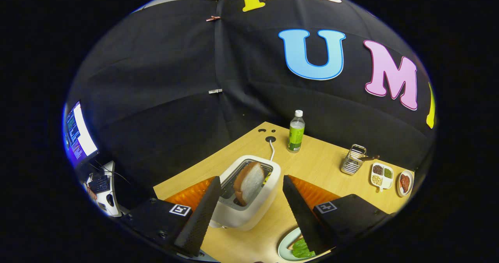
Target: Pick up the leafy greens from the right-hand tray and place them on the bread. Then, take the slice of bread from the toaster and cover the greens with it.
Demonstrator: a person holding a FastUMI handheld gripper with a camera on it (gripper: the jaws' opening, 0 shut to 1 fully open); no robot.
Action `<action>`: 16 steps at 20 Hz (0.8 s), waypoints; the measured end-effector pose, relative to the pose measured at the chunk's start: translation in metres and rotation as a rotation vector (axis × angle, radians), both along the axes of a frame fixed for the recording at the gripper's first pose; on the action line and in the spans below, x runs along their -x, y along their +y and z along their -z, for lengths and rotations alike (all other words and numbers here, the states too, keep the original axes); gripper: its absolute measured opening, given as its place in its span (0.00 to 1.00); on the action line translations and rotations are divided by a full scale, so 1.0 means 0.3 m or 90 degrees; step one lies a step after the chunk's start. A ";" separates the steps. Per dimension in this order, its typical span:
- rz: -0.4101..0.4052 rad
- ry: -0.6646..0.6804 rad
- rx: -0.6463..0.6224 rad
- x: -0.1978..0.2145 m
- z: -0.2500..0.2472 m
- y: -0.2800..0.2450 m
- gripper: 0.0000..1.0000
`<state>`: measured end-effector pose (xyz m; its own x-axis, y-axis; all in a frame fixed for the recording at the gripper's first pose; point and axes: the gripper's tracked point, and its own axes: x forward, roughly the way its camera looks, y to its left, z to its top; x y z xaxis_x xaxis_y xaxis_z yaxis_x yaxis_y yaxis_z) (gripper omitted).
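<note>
Gripper [249, 208] spread wide and empty above the tabletop [323, 165], and the white toaster [249, 195] sits right between its fingers, bread slice [249, 182] standing up out of the slot, untouched. Down by the right finger, a pale plate [286, 249] carries the leafy greens [302, 249], apparently on bread, though the finger hides most of it

White toaster [249, 195], tan-crusted bread slice [249, 183], green leafy greens [302, 249] — pale plate [284, 248], black claw [249, 206] fingers
</note>
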<state>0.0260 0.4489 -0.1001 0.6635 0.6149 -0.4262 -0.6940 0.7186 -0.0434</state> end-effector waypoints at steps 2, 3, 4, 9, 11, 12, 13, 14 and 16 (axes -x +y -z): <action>-0.007 0.001 0.006 -0.004 0.019 0.038 0.99; -0.009 0.003 0.010 -0.004 0.035 0.053 0.99; -0.010 0.005 0.016 -0.009 0.057 0.071 0.99; 0.019 0.026 0.040 -0.068 0.184 0.113 0.99; 0.038 0.027 0.051 -0.109 0.225 0.114 0.99; 0.046 0.024 0.055 -0.128 0.240 0.119 0.99; 0.054 0.023 0.058 -0.138 0.251 0.123 0.99; 0.060 0.025 0.057 -0.146 0.263 0.127 0.99; 0.072 0.026 0.053 -0.163 0.278 0.136 0.98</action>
